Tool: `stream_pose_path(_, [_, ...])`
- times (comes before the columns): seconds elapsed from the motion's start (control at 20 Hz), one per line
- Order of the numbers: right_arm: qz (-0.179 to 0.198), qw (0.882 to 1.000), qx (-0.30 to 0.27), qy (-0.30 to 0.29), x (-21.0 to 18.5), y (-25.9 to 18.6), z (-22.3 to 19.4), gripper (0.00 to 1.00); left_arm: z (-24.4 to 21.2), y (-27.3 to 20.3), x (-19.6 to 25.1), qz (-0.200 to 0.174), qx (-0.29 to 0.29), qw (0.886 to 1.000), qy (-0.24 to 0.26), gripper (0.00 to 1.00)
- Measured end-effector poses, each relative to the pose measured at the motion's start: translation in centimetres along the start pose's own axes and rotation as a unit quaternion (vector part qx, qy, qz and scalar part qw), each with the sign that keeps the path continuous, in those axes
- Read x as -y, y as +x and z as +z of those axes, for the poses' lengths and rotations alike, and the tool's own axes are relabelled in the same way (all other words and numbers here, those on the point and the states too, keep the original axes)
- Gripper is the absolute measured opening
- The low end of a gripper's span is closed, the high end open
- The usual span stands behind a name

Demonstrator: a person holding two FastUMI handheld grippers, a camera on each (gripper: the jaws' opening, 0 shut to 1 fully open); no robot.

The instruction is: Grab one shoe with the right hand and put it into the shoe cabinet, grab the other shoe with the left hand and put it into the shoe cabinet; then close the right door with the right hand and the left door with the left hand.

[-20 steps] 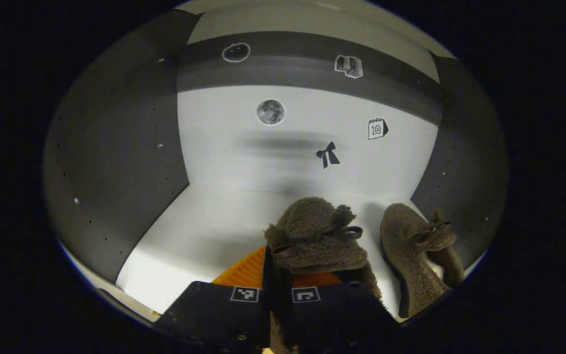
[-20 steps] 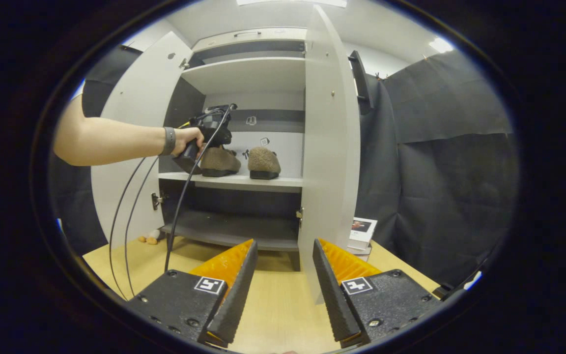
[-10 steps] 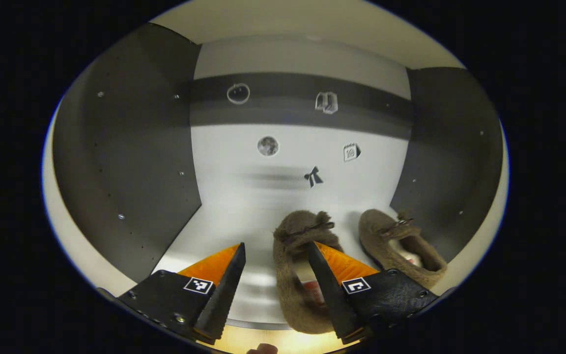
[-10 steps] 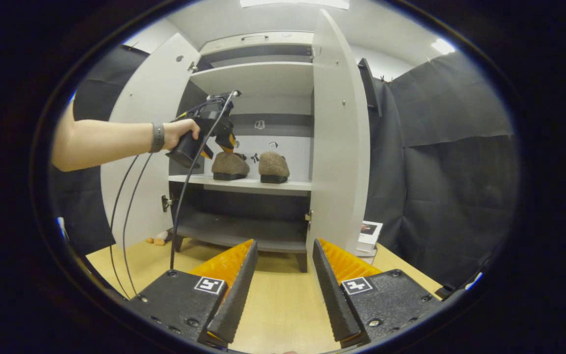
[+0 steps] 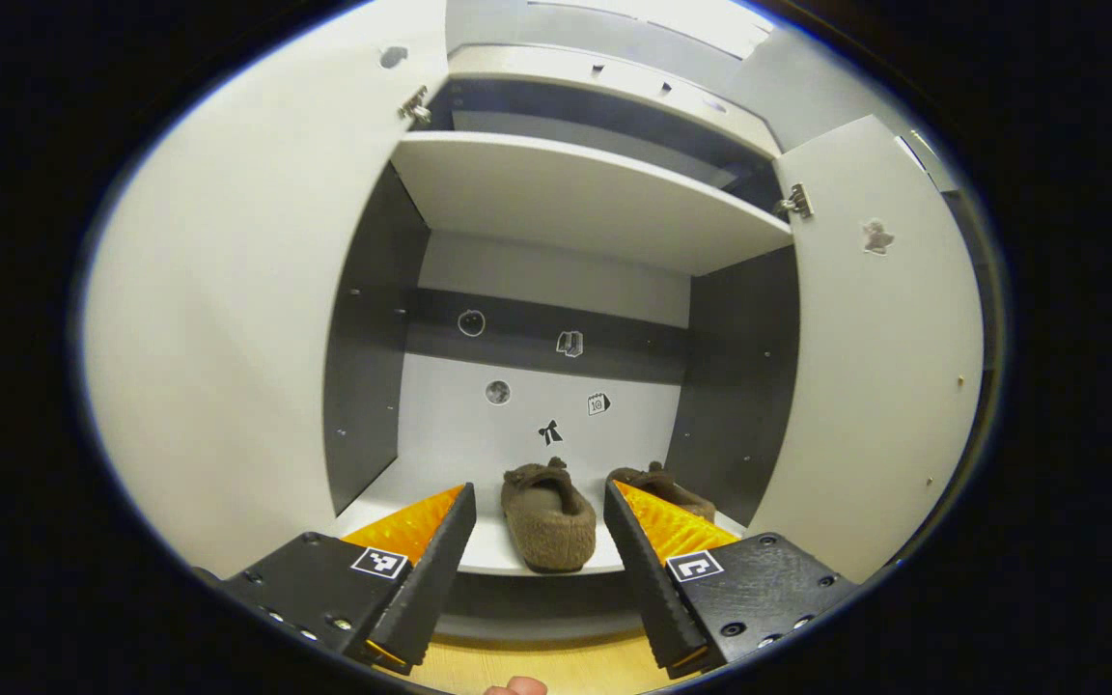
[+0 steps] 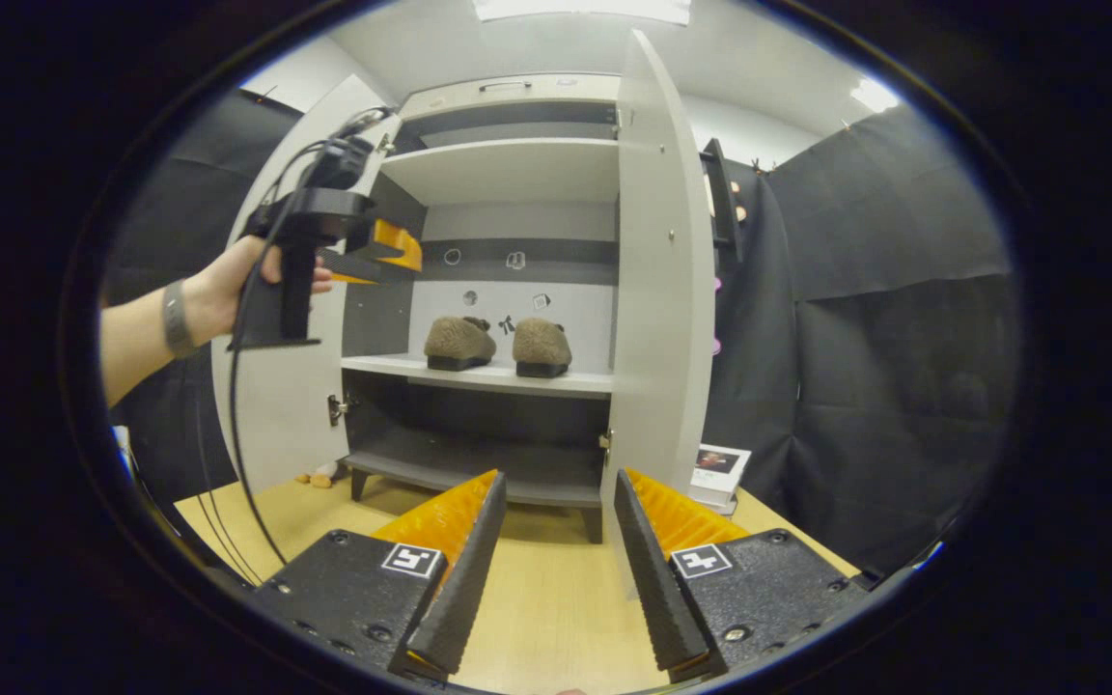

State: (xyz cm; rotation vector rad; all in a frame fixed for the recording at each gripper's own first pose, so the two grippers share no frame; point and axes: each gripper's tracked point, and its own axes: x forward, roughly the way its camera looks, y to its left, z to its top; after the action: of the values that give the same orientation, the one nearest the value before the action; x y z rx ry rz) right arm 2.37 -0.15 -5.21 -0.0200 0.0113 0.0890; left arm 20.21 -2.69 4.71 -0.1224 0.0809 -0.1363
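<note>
We've got both shoes side by side on the cabinet's middle shelf (image 6: 479, 375): left shoe (image 6: 459, 343) and right shoe (image 6: 542, 347), toward its right side. An open door stands on each side, left door (image 6: 276, 386) and right door (image 6: 657, 290).

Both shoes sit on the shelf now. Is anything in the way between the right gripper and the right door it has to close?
Nothing visible is. In the right gripper view the right gripper is open over bare wooden floor, and the right door stands open just ahead. The left gripper is off by the left door.
</note>
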Motion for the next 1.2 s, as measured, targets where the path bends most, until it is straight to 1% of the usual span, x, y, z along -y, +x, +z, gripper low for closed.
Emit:
stream_pose_path(0.1, [0.003, 1.0, 0.002, 0.007, 0.0, -0.2, 0.5, 0.75, -1.5, -4.3, -0.7, 0.021, 0.011, 1.0, 0.011, 0.83])
stream_pose_path(0.25, [0.009, 1.0, 0.001, 0.015, -0.3, -0.4, 0.7, 0.74, -4.3, -9.6, -1.4, 0.047, 0.029, 0.998, 0.01, 0.92])
stream_pose_path(0.4, [0.014, 1.0, -0.008, 0.011, -0.7, -0.5, 0.2, 0.75, -8.1, -13.6, -2.6, 0.071, 0.022, 0.997, 0.024, 0.92])
stream_pose_path(0.5, [0.021, 1.0, -0.014, 0.019, -1.4, -0.8, -0.1, 0.75, -10.3, -16.3, -1.8, 0.082, 0.002, 0.996, 0.03, 0.92])
stream_pose_path(0.6, [0.036, 0.999, -0.021, 0.024, -2.3, -1.1, -0.5, 0.77, -11.1, -18.3, -1.5, 0.087, -0.006, 0.996, 0.031, 0.92])
stream_pose_path(0.65, [0.037, 0.999, -0.025, 0.022, -2.4, -1.3, -0.7, 0.77, -11.2, -18.8, -1.4, 0.089, 0.0, 0.996, 0.031, 0.92])
stream_pose_path(0.75, [0.043, 0.998, -0.029, 0.027, -2.8, -1.7, -0.7, 0.81, -11.6, -19.0, -1.5, 0.091, 0.004, 0.995, 0.028, 0.92])
stream_pose_path(0.8, [0.046, 0.998, -0.03, 0.028, -2.9, -1.9, -0.7, 0.81, -12.0, -19.2, -1.5, 0.091, 0.001, 0.995, 0.029, 0.92])
stream_pose_path(0.85, [0.047, 0.998, -0.029, 0.028, -2.8, -2.1, -0.1, 0.85, -12.2, -19.4, -1.4, 0.091, 0.0, 0.995, 0.03, 0.92])
stream_pose_path(0.95, [0.036, 0.999, -0.01, 0.029, -1.4, -2.6, 1.9, 0.93, -12.2, -19.5, -0.8, 0.084, 0.001, 0.996, 0.031, 0.92])
stream_pose_path(1.0, [0.03, 0.999, 0.003, 0.033, -0.7, -2.8, 3.0, 0.95, -12.3, -19.6, -0.7, 0.082, 0.001, 0.996, 0.034, 0.92])
stream_pose_path(1.1, [0.023, 0.999, 0.012, 0.037, 0.8, -2.9, 4.3, 0.95, -12.5, -19.6, 0.0, 0.076, 0.003, 0.996, 0.035, 0.92])
stream_pose_path(1.15, [0.015, 0.999, 0.013, 0.035, 1.9, -2.9, 4.9, 0.99, -12.5, -19.6, 0.5, 0.072, 0.004, 0.997, 0.034, 0.92])
stream_pose_path(1.2, [0.007, 0.999, 0.021, 0.037, 2.9, -3.0, 6.1, 0.95, -12.3, -19.5, 1.0, 0.066, 0.004, 0.997, 0.032, 0.92])
